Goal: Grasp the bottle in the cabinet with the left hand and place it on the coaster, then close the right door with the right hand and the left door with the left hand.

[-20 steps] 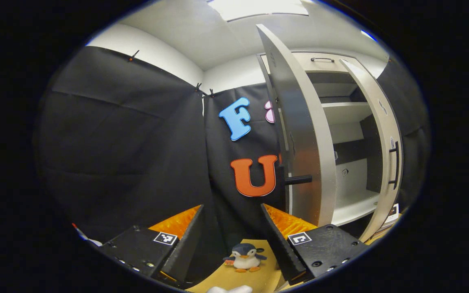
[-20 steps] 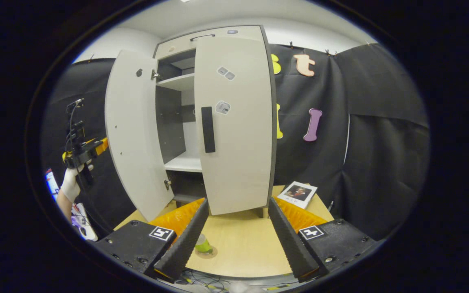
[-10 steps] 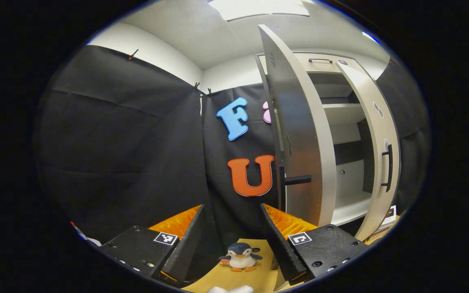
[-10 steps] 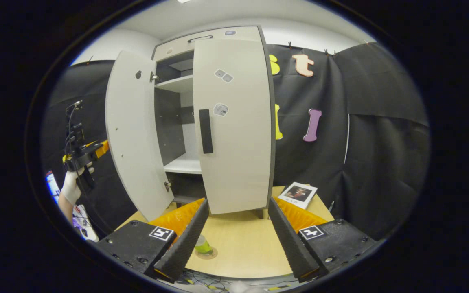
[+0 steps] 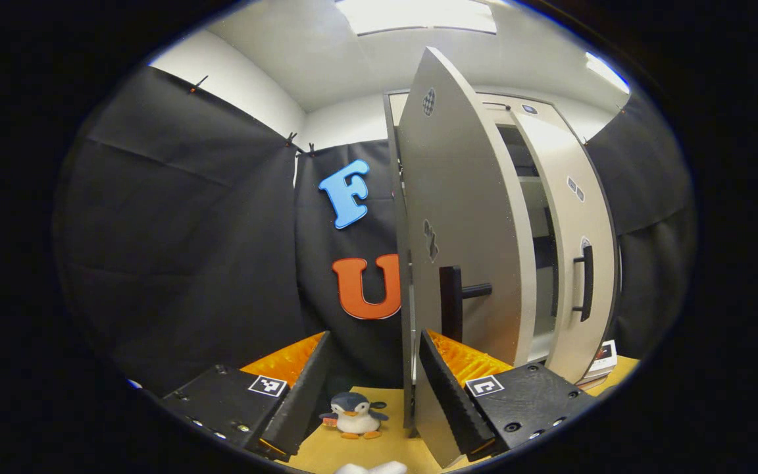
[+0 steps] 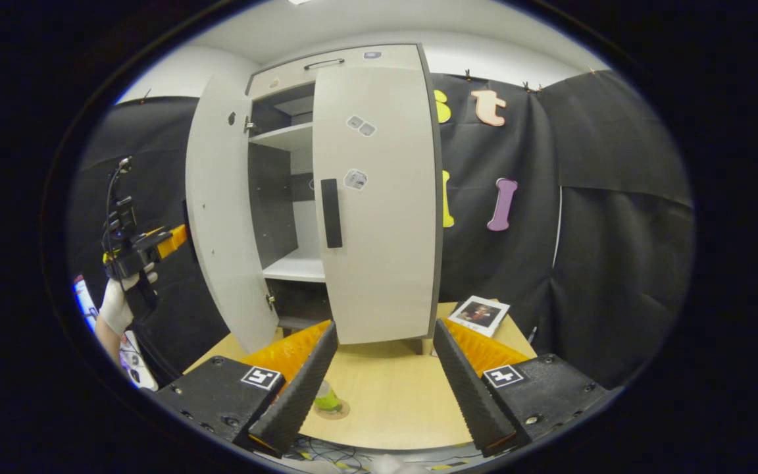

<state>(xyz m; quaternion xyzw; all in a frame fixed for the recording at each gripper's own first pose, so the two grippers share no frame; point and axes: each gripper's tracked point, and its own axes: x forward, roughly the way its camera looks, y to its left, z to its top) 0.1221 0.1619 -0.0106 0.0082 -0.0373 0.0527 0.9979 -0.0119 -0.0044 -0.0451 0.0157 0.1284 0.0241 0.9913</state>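
1. Far left in the right gripper view, a gloved hand (image 6: 116, 306) holds the left gripper (image 6: 178, 234) against the outer face of the left door (image 6: 224, 217). Its fingers are too small there to judge. In the left gripper view the left gripper (image 5: 369, 388) shows its fingers spread wide with nothing between them.
2. The left door has swung inward over the last second. A second ago it stood nearly edge-on to the left gripper view; now its outer face and black handle (image 5: 451, 303) are turned toward that camera, and the gap into the cabinet (image 6: 287, 197) is narrower.
3. The bottle (image 6: 328, 398) already stands on the coaster (image 6: 331, 411) on the wooden table (image 6: 392, 388), just beside the right gripper's left finger — so the placing step looks done.
4. The right door (image 6: 379, 197) sits almost flush with the cabinet front, so its closing seems all but finished.
5. The right gripper (image 6: 382, 385) hovers over the table in front of the cabinet, fingers wide apart and empty.
6. What is left, by my reading, is pushing the left door fully shut — the toy penguin (image 5: 353, 416) on the table lies near the door's lower edge and could be brushed.
7. At the right, a small photo card (image 6: 479, 314) lies on the table beside the cabinet, well clear of the doors.
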